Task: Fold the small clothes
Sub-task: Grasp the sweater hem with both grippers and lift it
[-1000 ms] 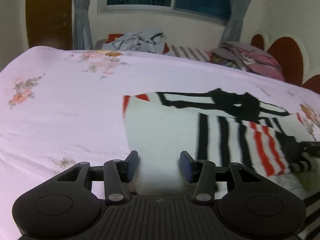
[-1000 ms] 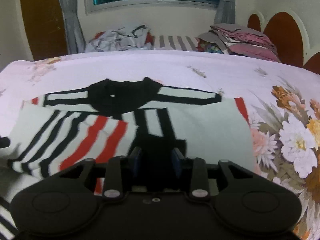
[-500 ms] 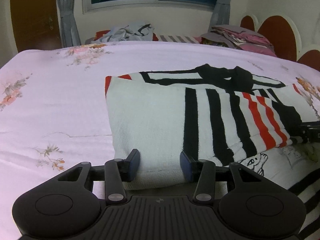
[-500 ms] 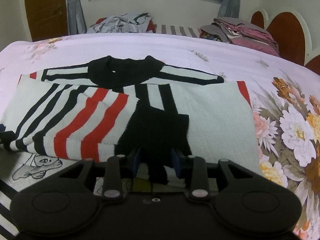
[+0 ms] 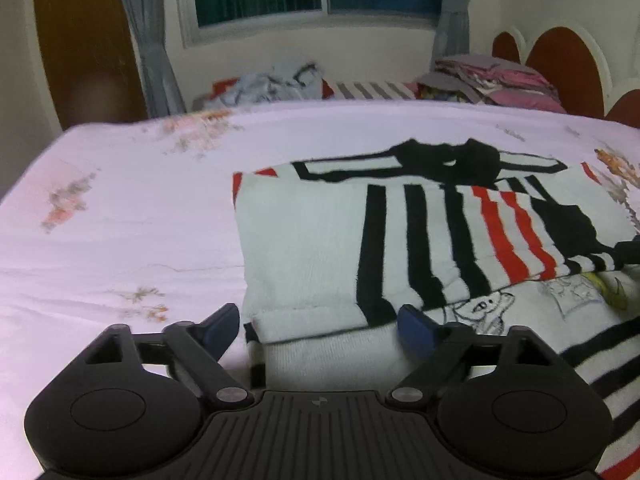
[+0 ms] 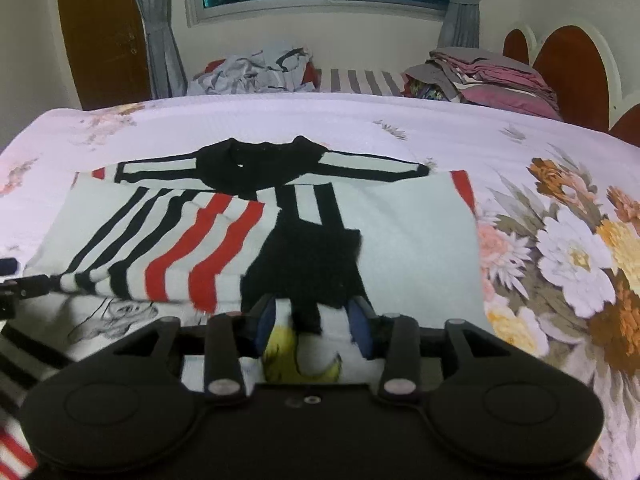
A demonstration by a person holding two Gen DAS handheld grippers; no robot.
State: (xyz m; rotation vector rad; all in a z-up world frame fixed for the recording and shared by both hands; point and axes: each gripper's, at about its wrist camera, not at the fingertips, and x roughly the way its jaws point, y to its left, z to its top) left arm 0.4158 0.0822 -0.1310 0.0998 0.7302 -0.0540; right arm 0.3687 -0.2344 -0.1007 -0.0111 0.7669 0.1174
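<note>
Change: both hand-held grippers have pulled back toward the near edge of the bed, and the striped knit now lies folded over itself where a second ago it was being carried across.
Left hand-held gripper (image 5: 318,326): jaws opening wide, blue pads clear of the cloth; the white folded edge sits between them, released.
Striped sweater (image 5: 420,236): flat on the pink floral bedsheet (image 5: 120,208), black collar at the far side, a sleeve with black and red bars laid across the white body.
Meaning: I judge the sleeve-and-side fold just set down; the bottom-up fold looks still to come.
Right hand-held gripper (image 6: 316,326): jaws opening too; a black cuff end lies between the pads, no longer pinched as far as I can tell.
Texture: thick ribbed knit, soft and heavy, holds a rounded crease rather than a sharp one.
Underneath: a second white garment (image 6: 116,316) with a drawn cartoon and a yellow patch peeks out beneath the near edge.
Far side: a loose clothes pile (image 6: 256,72) and a folded stack (image 6: 488,76) beyond the bed.
</note>
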